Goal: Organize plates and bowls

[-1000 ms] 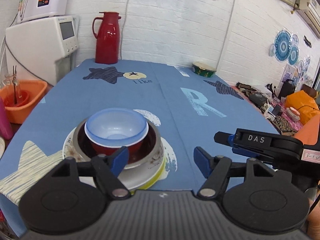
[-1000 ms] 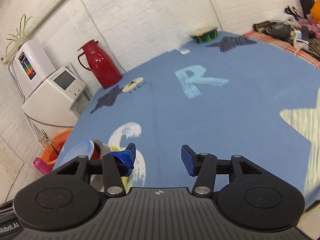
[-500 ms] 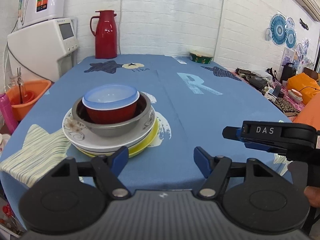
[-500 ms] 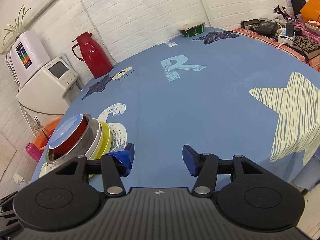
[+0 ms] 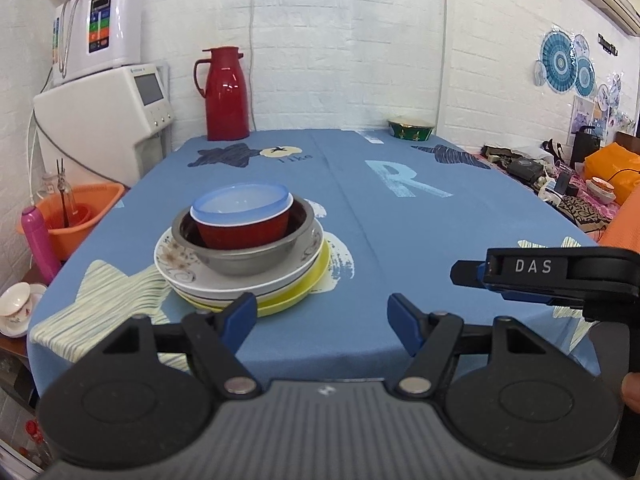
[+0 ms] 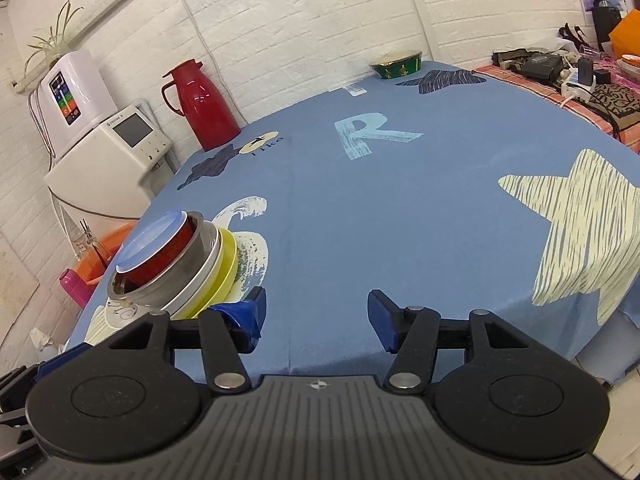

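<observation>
We see one stack near the blue-clothed table's [image 5: 460,232] edge: pale-blue plastic bowl [image 5: 241,204], red bowl [image 5: 244,231], steel bowl [image 5: 248,254], white floral plate [image 5: 180,268], yellow plate [image 5: 304,292]. Left gripper [image 5: 322,318] and right gripper [image 6: 316,314] both spread, empty.

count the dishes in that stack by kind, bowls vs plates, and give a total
Bowls: 3, a translucent blue plastic bowl, a red bowl, a steel bowl.
Plates: 2, a white floral plate, a yellow plate.
Total: 5
</observation>
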`<state>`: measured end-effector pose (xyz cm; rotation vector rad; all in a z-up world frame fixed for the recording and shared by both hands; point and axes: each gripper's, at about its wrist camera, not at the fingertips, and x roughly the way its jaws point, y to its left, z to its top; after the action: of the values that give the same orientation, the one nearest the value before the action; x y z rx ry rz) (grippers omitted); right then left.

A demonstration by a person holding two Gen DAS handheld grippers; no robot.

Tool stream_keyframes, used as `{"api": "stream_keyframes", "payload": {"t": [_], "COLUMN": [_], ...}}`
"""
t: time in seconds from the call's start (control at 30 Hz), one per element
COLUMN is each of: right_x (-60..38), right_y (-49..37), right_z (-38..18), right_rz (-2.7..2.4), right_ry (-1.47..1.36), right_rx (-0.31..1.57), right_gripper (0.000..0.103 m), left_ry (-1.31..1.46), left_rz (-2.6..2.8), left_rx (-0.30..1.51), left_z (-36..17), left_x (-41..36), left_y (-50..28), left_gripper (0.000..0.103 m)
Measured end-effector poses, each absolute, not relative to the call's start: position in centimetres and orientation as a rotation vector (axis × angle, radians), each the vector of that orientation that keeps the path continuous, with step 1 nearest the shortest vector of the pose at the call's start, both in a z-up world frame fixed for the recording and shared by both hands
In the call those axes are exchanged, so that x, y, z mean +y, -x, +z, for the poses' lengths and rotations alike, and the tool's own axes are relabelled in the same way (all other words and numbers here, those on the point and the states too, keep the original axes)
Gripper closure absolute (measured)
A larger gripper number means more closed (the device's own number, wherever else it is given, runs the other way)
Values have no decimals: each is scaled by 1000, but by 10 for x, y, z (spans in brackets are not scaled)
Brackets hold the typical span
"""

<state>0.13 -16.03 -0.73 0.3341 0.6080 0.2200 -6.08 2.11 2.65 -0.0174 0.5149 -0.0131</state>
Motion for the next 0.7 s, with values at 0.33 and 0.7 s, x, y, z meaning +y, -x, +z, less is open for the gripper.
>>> {"api": "stream_keyframes", "payload": {"t": [0.33, 0.7], "right_x": [-156, -150], "right_y": [15, 40], "right_z": [-3, 5], "right_rz": [220, 237], "right_ry": [-312, -287], "right_rx": [582, 522], "right_gripper": [59, 57], "left_ry": [32, 36], "left_rz": [0, 28], "left_rx": [503, 471], "left_z": [24, 22], "left_x": [27, 32], "left_y": [75, 98], "left_gripper": [32, 32]}}
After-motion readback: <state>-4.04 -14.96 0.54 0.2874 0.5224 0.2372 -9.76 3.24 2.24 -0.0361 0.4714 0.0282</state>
